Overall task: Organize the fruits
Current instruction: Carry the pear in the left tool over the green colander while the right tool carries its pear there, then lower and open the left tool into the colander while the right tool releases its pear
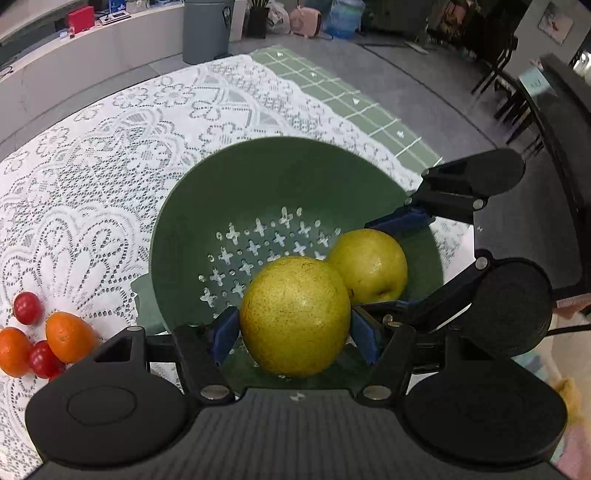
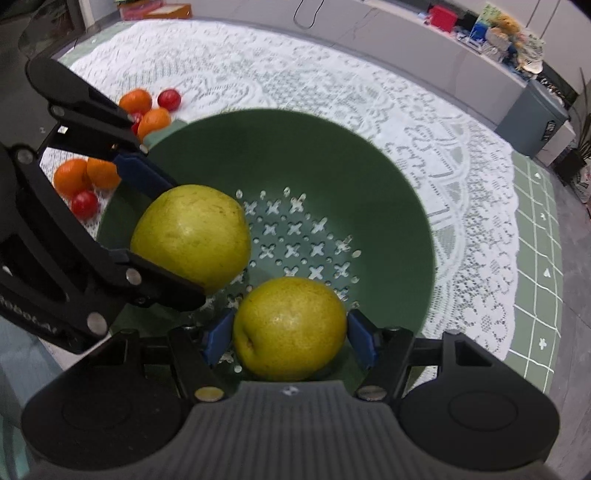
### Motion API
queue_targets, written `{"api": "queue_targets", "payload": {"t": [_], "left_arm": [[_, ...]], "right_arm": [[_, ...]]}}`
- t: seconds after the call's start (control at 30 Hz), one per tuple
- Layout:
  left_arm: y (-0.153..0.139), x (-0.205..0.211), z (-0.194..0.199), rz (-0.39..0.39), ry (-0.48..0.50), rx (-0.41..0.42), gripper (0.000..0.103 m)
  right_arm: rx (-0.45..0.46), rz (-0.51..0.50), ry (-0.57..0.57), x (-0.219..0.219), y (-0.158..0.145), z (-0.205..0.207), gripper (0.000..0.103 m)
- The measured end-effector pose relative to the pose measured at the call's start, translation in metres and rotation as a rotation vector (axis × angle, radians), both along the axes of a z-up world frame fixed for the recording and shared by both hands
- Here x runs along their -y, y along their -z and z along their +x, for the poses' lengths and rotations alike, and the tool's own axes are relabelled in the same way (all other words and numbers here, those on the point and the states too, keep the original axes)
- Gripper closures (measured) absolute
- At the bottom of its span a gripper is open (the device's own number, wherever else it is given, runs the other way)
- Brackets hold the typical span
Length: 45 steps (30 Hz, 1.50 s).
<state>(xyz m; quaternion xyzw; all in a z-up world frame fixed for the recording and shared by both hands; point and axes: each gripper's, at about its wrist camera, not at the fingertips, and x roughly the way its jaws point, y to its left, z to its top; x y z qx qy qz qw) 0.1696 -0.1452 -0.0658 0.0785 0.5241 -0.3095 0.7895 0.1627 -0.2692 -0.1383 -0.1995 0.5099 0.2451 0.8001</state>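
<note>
Two yellow-green pears hang inside a green colander bowl (image 1: 221,166) (image 2: 369,184) with cross-shaped holes. My left gripper (image 1: 295,334) is shut on one pear (image 1: 295,317), its blue pads pressing both sides. In the right wrist view that left gripper (image 2: 147,218) and its pear (image 2: 192,236) sit at the bowl's left side. My right gripper (image 2: 290,339) is shut on the other pear (image 2: 291,328). In the left wrist view the right gripper (image 1: 391,262) holds its pear (image 1: 369,266) at the bowl's right. Whether either pear touches the bowl's bottom I cannot tell.
Small oranges (image 1: 66,336) (image 2: 153,122) and cherry tomatoes (image 1: 27,308) (image 2: 85,205) lie on the white lace tablecloth (image 1: 110,147) beside the bowl. A green checked cloth (image 2: 535,258) shows at the table's edge. A grey bin (image 1: 207,29) and dark chairs (image 1: 517,92) stand beyond.
</note>
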Motion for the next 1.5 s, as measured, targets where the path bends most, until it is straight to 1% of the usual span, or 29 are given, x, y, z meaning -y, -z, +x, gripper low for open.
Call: {"api": "queue_targets", "payload": {"t": [0.37, 0.57, 0.73, 0.93, 1.07, 1.17, 1.27, 1.43, 1.5], "left_arm": [[0.004, 0.004, 0.013, 0.028, -0.001, -0.044, 0.028], [0.008, 0.014, 0.014, 0.088, 0.013, -0.01, 0.028], [0.008, 0.014, 0.014, 0.094, 0.009, -0.007, 0.028], [0.01, 0.018, 0.014, 0.125, 0.005, 0.012, 0.028], [0.01, 0.017, 0.015, 0.122, -0.007, 0.012, 0.028], [0.01, 0.018, 0.012, 0.132, -0.009, 0.019, 0.028], [0.011, 0.02, 0.01, 0.137, -0.008, 0.023, 0.028], [0.014, 0.026, 0.009, 0.171, -0.01, 0.033, 0.028], [0.015, 0.028, 0.007, 0.201, -0.006, 0.042, 0.027]], "right_arm": [[-0.025, -0.052, -0.035, -0.01, 0.006, 0.008, 0.039], [-0.041, -0.068, -0.048, -0.012, 0.008, 0.011, 0.038], [-0.051, -0.08, -0.051, -0.013, 0.012, 0.014, 0.039], [-0.069, -0.091, -0.064, -0.008, 0.004, 0.016, 0.037], [-0.056, -0.097, -0.062, -0.007, -0.001, 0.013, 0.036], [-0.038, -0.098, -0.067, -0.005, -0.005, 0.008, 0.03], [-0.028, -0.09, -0.07, -0.001, -0.013, 0.004, 0.03], [-0.003, -0.084, -0.054, 0.0, -0.022, -0.001, 0.028], [0.006, -0.09, -0.055, 0.0, -0.024, -0.005, 0.028]]}}
